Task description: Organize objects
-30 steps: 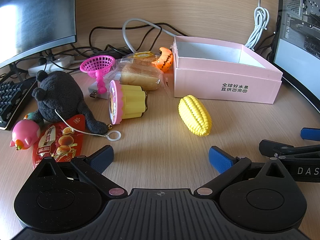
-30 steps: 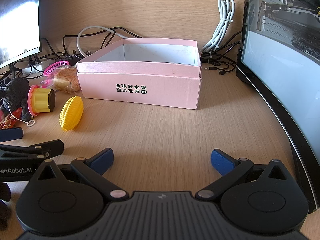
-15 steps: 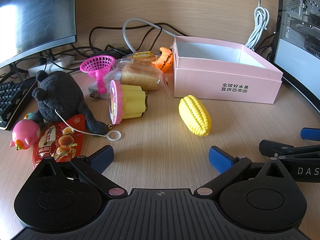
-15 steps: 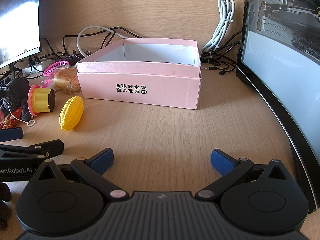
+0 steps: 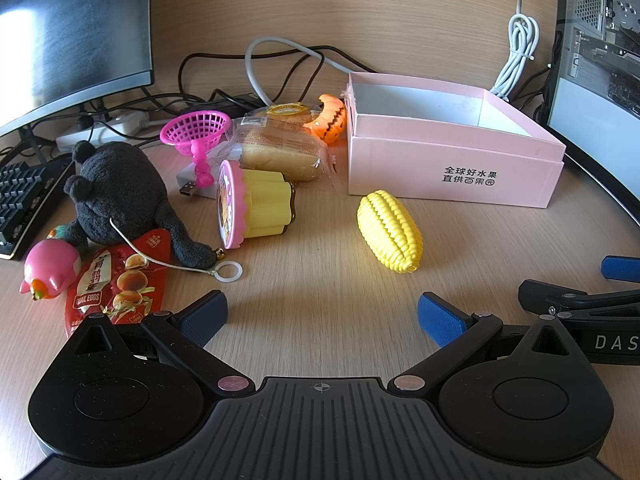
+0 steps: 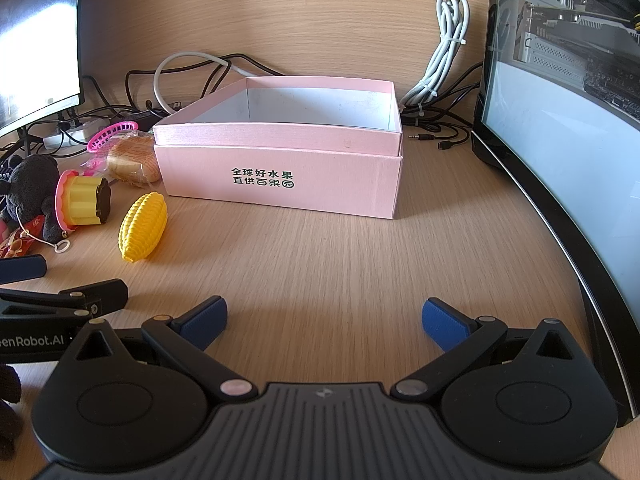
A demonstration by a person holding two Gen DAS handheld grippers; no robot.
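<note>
Left wrist view: the left gripper (image 5: 322, 314) hovers low, fingers wide apart and empty. Right gripper (image 6: 324, 318) too. Yellow toy corn (image 5: 390, 236) lies beside the pink box (image 5: 452, 178).

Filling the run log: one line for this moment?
left gripper: open, empty | right gripper: open, empty | pink box: empty | toy corn: on desk

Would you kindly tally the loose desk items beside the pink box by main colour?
Yellow: 2, ridged plastic corn, fluted pudding cup
Pink: 2, mesh basket, round toy
Black: 1, plush bear
Orange: 1, crescent toy
Red: 1, snack packet
Tan: 1, wrapped bread
Total: 8
</note>
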